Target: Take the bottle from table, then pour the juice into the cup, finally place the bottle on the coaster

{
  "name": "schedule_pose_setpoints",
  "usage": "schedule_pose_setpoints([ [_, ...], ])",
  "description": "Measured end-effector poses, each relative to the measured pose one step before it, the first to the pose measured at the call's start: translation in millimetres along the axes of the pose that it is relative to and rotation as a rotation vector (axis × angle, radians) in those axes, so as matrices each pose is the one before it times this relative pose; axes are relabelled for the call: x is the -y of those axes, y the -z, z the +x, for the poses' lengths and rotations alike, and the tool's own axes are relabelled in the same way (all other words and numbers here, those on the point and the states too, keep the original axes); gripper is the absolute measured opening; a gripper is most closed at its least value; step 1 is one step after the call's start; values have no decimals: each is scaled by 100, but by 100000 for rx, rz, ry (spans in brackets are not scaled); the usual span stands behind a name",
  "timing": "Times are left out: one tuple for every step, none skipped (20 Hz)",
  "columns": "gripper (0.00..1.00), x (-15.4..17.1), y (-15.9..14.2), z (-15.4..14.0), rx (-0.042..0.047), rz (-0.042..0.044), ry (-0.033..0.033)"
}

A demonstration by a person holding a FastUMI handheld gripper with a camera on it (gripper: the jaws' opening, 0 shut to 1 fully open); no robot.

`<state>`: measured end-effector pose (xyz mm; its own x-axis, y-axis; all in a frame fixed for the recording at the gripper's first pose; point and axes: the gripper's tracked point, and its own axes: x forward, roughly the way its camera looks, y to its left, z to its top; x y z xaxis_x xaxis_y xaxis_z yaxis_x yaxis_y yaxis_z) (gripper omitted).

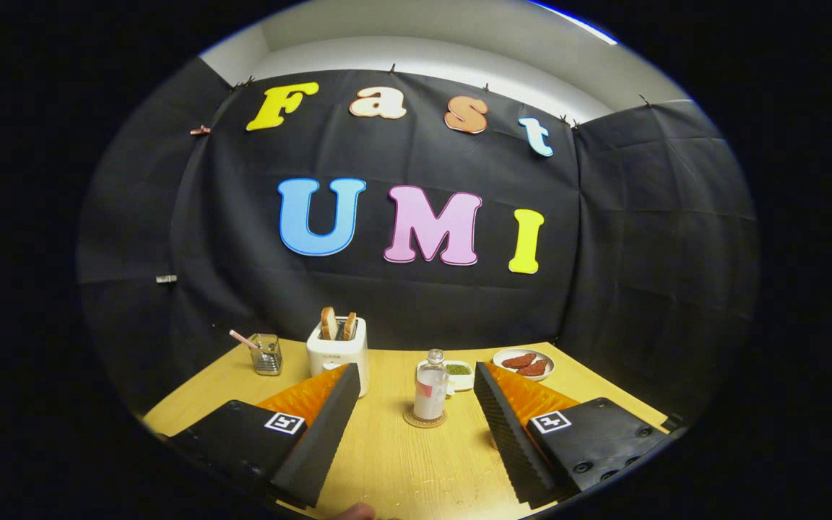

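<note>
Gripper: my gripper (416,422) has its two fingers spread wide apart, gripping nothing, bare wood showing between them.
Fingers: the left finger (326,433) and the right finger (510,433) angle inward toward the far side of the bench; neither touches anything.
Bottle: the small clear glass bottle with a rounded stopper and pale liquid (430,386) stands upright just ahead of my fingertips, roughly centred in the gap, apart from both fingers.
Coaster: the round tan woven coaster (424,418) lies under the bottle, its rim showing all round the base.
Bench: the light wooden bench (401,462) is open between my fingers and on either side of the bottle; its far edge runs along the black cloth wall (640,253).
Toaster: a white two-slot toaster with bread slices sticking up (338,350) sits just beyond my left fingertip, close to it, left of the bottle.
Cup: a clear square glass cup with a pink straw (266,354) stands further left, near the far edge, well apart from the bottle.
Small dish: a white dish of green stuff (457,373) sits right behind the bottle, nearly touching it.
Plate: a white round plate with reddish-brown pieces (524,363) lies beyond my right fingertip near the far right corner.
</note>
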<state>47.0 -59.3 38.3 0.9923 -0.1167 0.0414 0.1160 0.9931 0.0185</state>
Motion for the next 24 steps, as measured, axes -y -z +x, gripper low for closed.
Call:
schedule_pose_setpoints([
  [97, 626, -169, -721, -773, 1666, 1548],
  [97, 34, -576, -590, 638, 1995, -724],
  [97, -96, -519, -360, 1042, 1029, -1305],
  [98, 189, -217, -541, -154, 209, -587],
  [97, 72, 84, -529, -971, -258, -915],
  [98, -206, 24, -463, -605, -624, -1558],
  [98, -155, -23, -487, 115, -1118, -1196],
  [98, 28, -40, -373, 421, -1256, -1179],
  [98, 44, 278, -314, -157, -1461, -212],
  [97, 152, 516, -361, -1050, -1244, -194],
  [97, -318, 284, -289, -422, 71, -1454],
  [97, -428, 13, -28, -152, 606, -1111],
  [97, 83, 113, -93, -3, 647, -44],
  [97, 206, 197, -78, -389, 423, 184],
  [97, 103, 27, -30, -208, 358, 371],
  [97, -11, -10, 68, 75, 270, 92],
  [97, 41, -12, 27, 97, 203, 281],
  [97, 95, 8, 62, -68, 267, 372],
  [97, 69, -42, 24, 142, 560, 108],
  [97, -20, -65, 106, 248, 612, 113],
  [97, 114, -70, -66, 241, 556, 95],
  [97, 38, -65, 85, 459, 353, 186],
  [97, 139, -67, -14, 306, 177, 209],
  [97, -30, 172, 163, -168, 83, -57],
])
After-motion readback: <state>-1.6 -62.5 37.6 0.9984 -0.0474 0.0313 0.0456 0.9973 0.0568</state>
